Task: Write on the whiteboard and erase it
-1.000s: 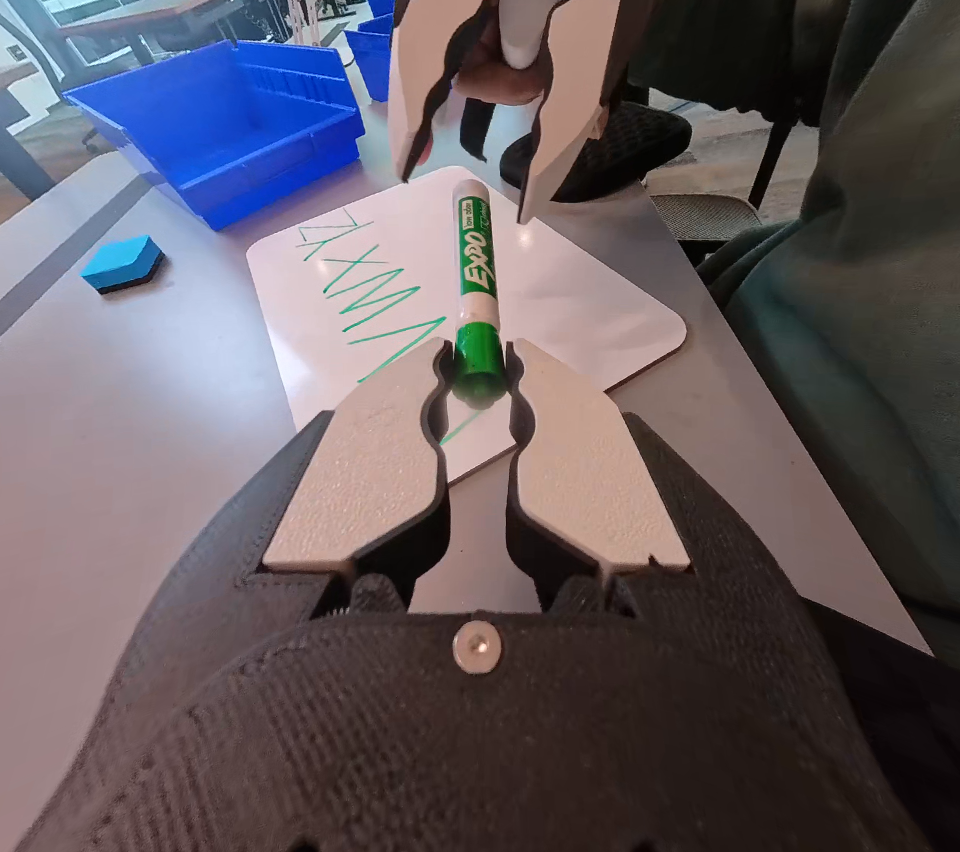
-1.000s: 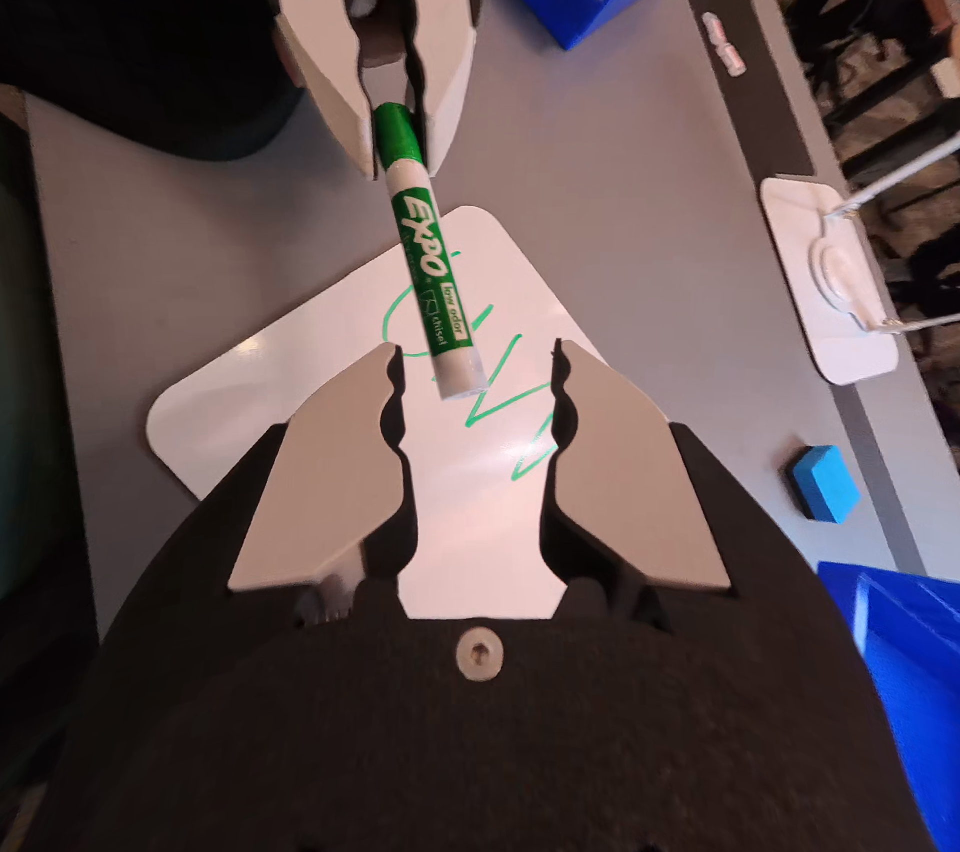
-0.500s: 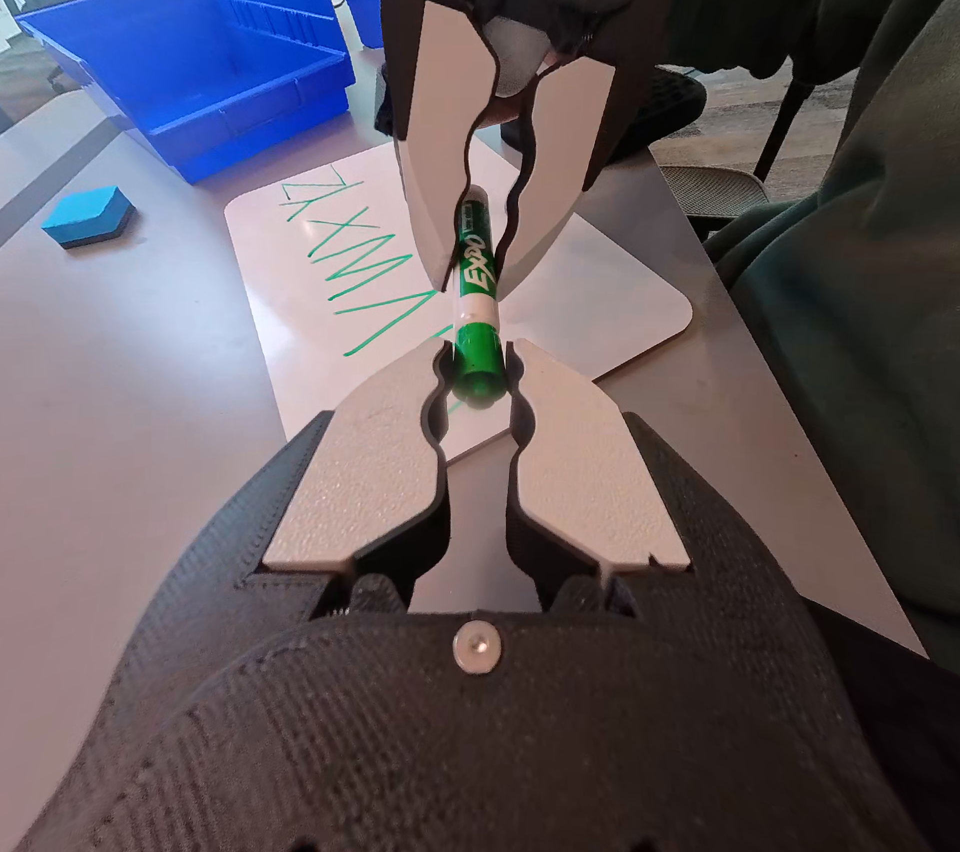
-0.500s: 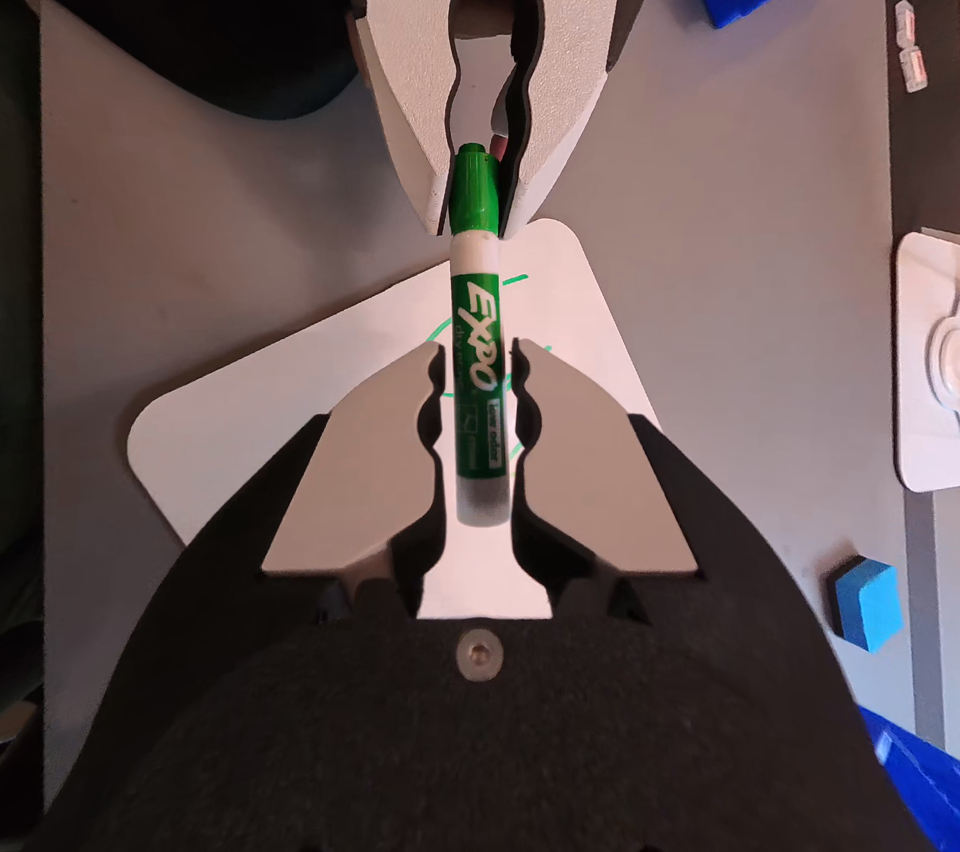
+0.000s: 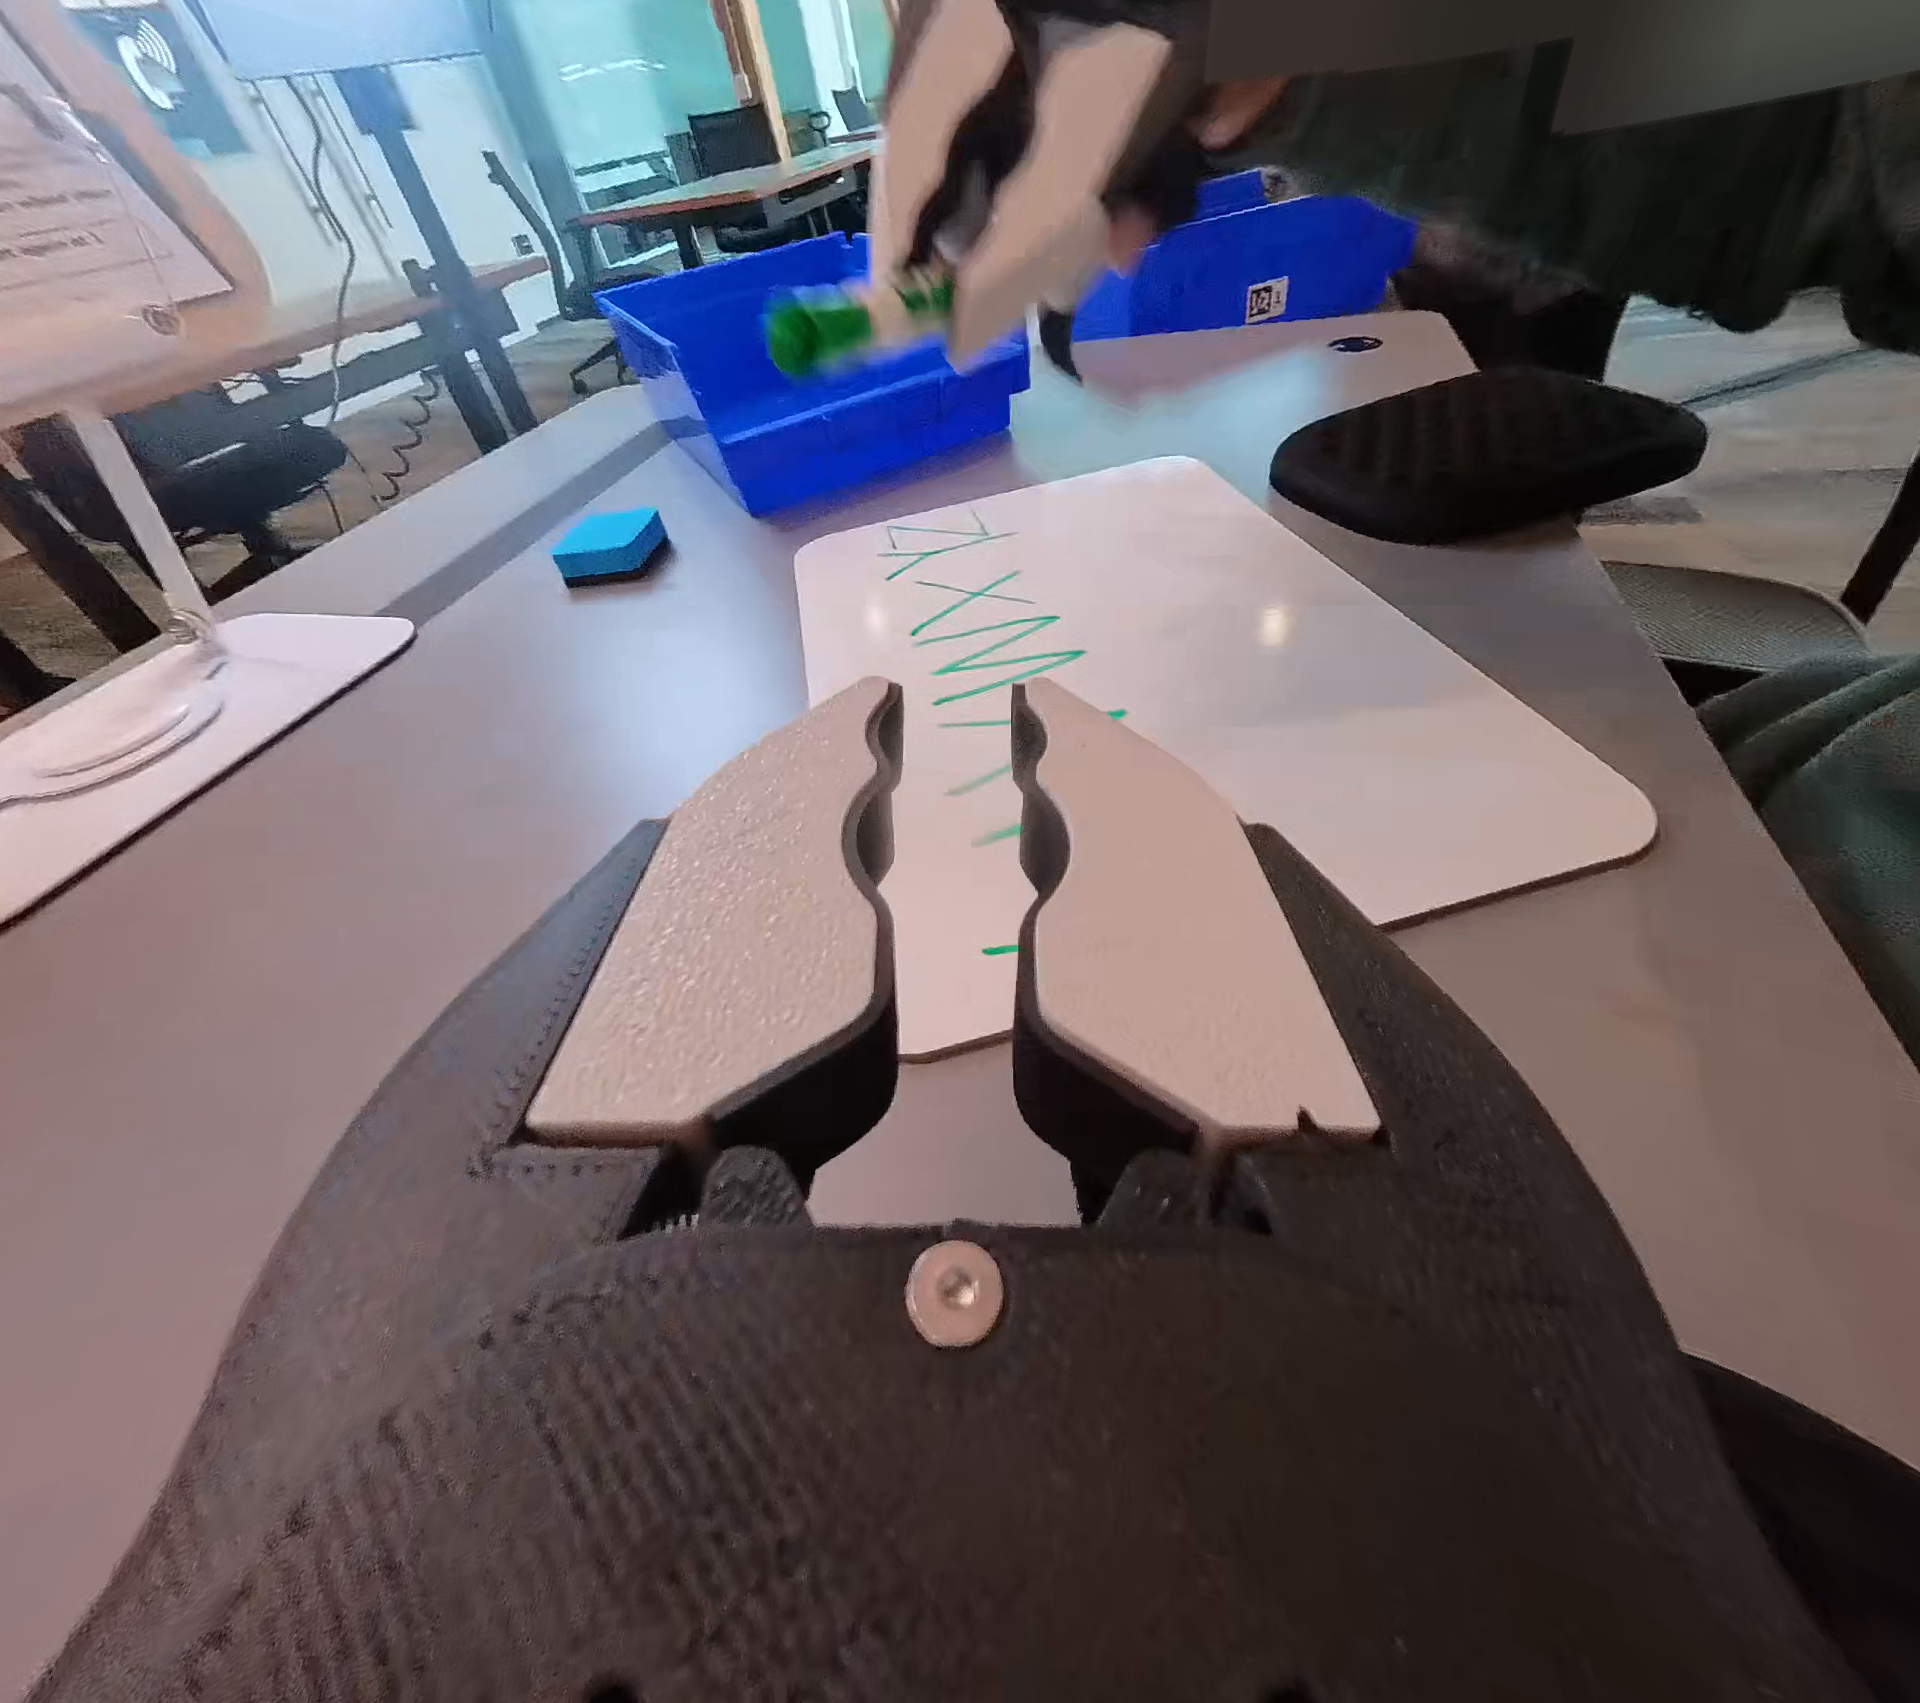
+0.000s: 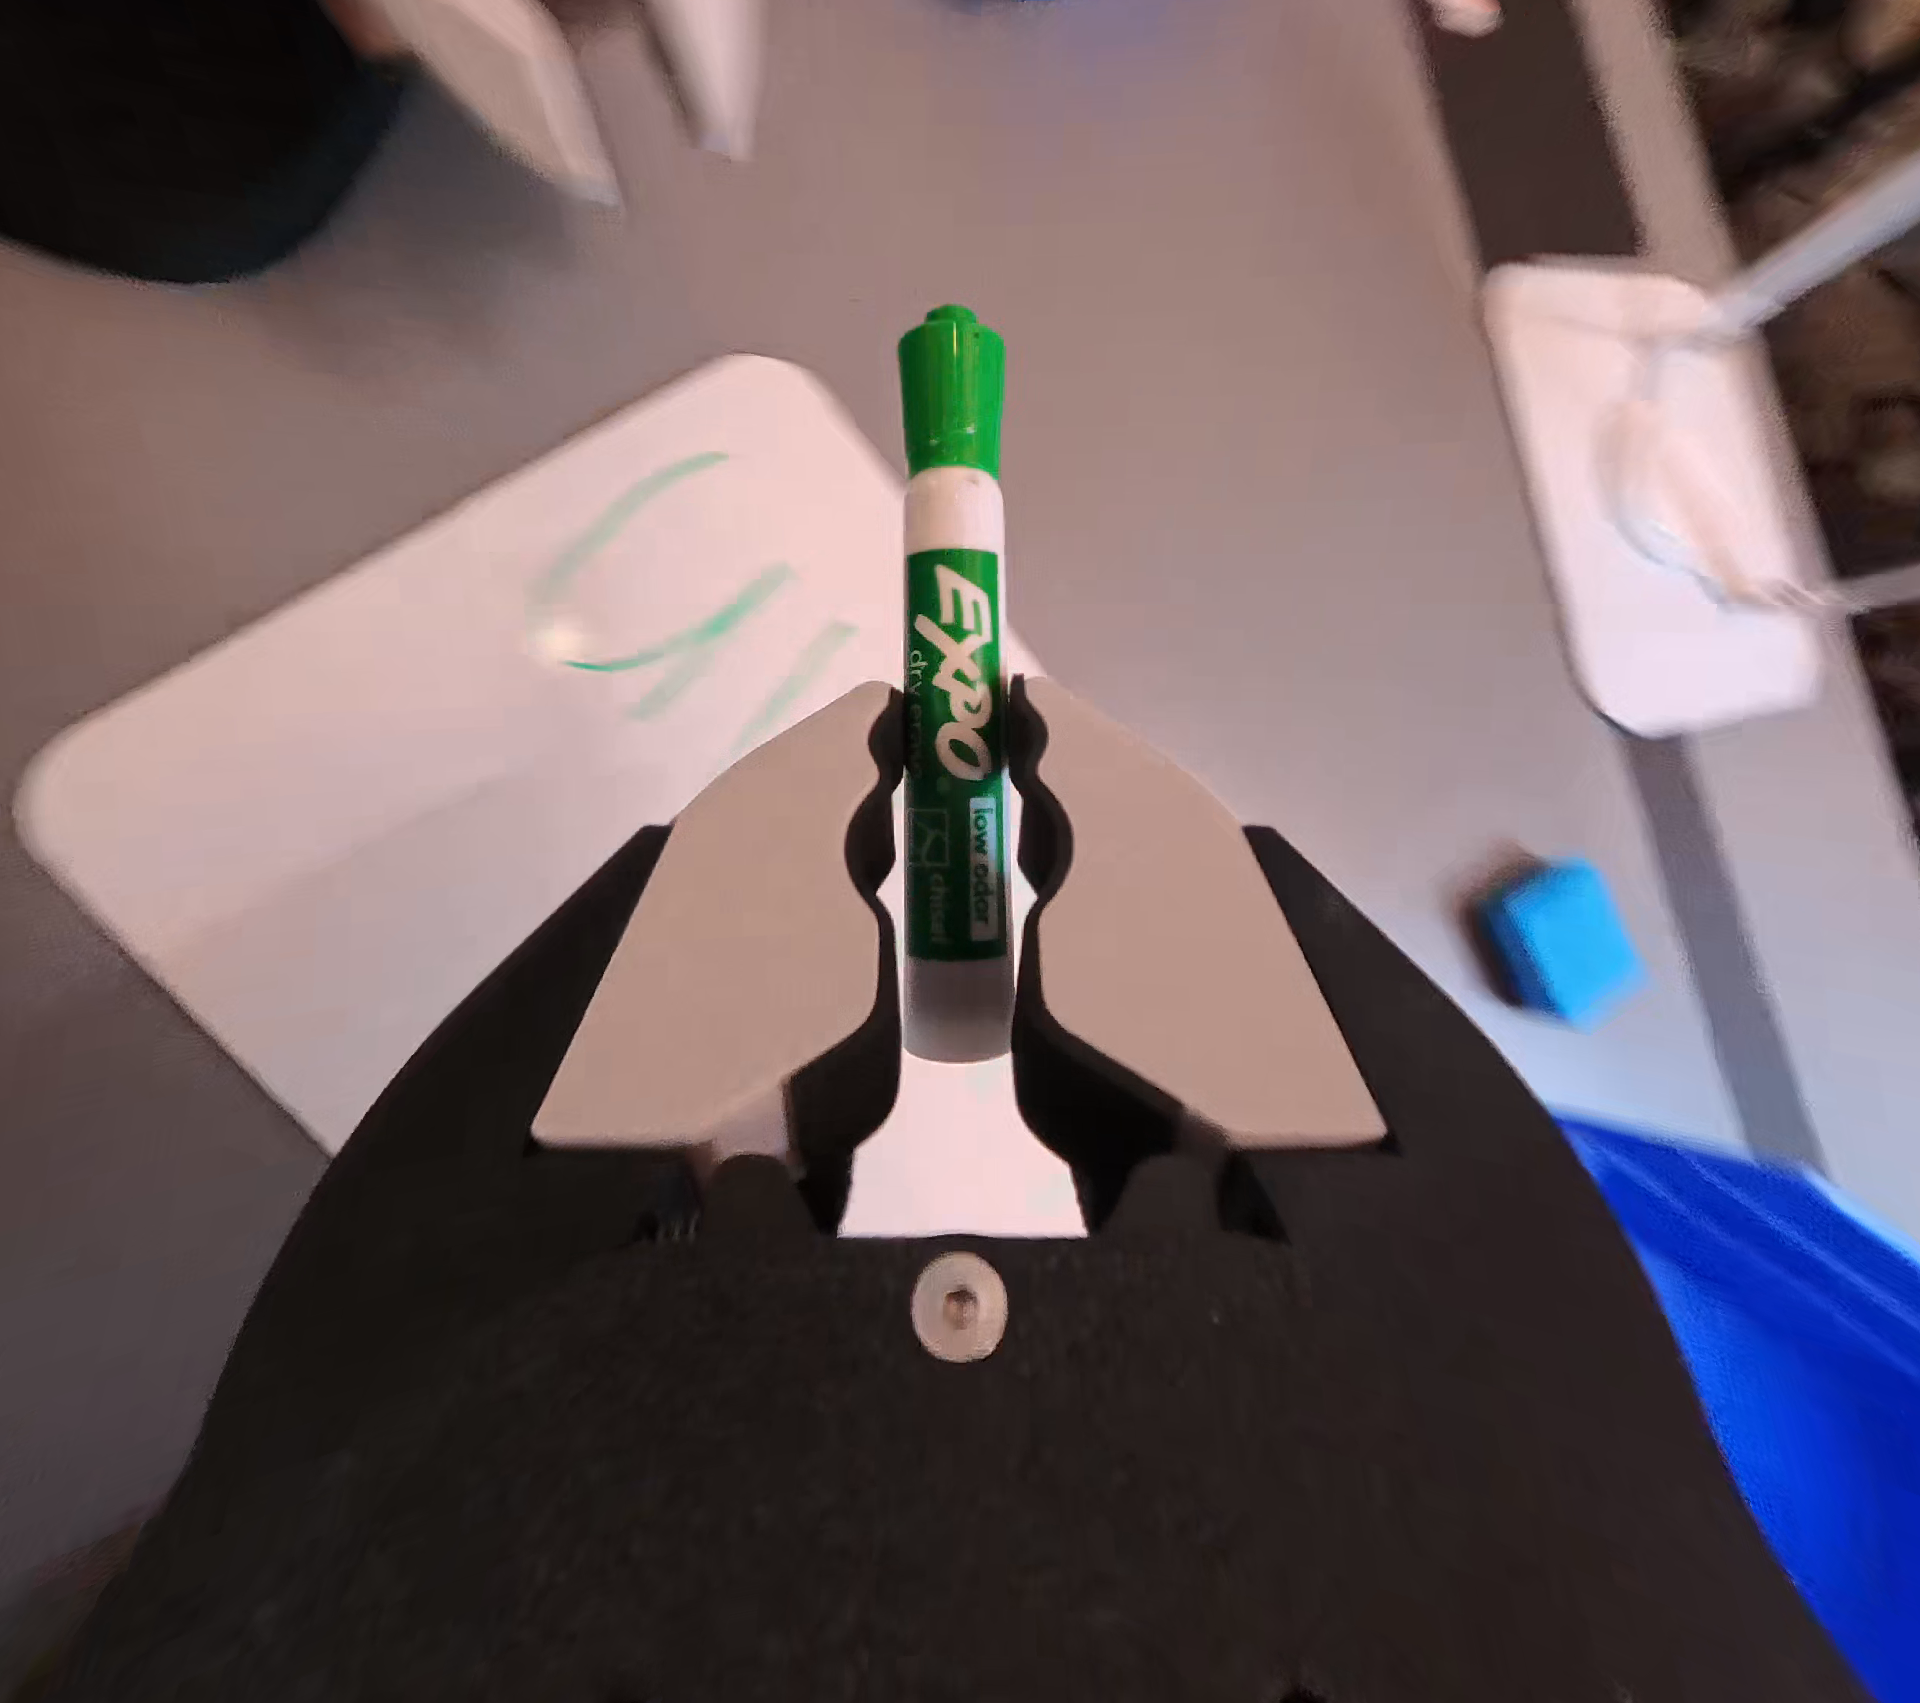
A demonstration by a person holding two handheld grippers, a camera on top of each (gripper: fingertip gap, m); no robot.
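The right gripper (image 6: pixel 954 832) pinches the capped green dry-erase marker (image 6: pixel 953 677) by its barrel above the scribbled whiteboard (image 5: pixel 1226 697), while the left gripper (image 5: pixel 954 806) stands slightly parted on nothing. The marker looks light, stiff and slick, so mid-barrel suits best. Blur hides the blue bin (image 5: pixel 831 396) contents; the blue eraser (image 5: pixel 610 545) waits beside the board.

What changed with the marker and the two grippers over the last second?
The green marker changed grippers: the left gripper, shut on its cap a second ago, let go and now holds nothing, its jaws slightly apart. The right gripper closed on the barrel and carried it up toward the blue bin. The whiteboard with its green scribbles and the blue eraser stayed put.
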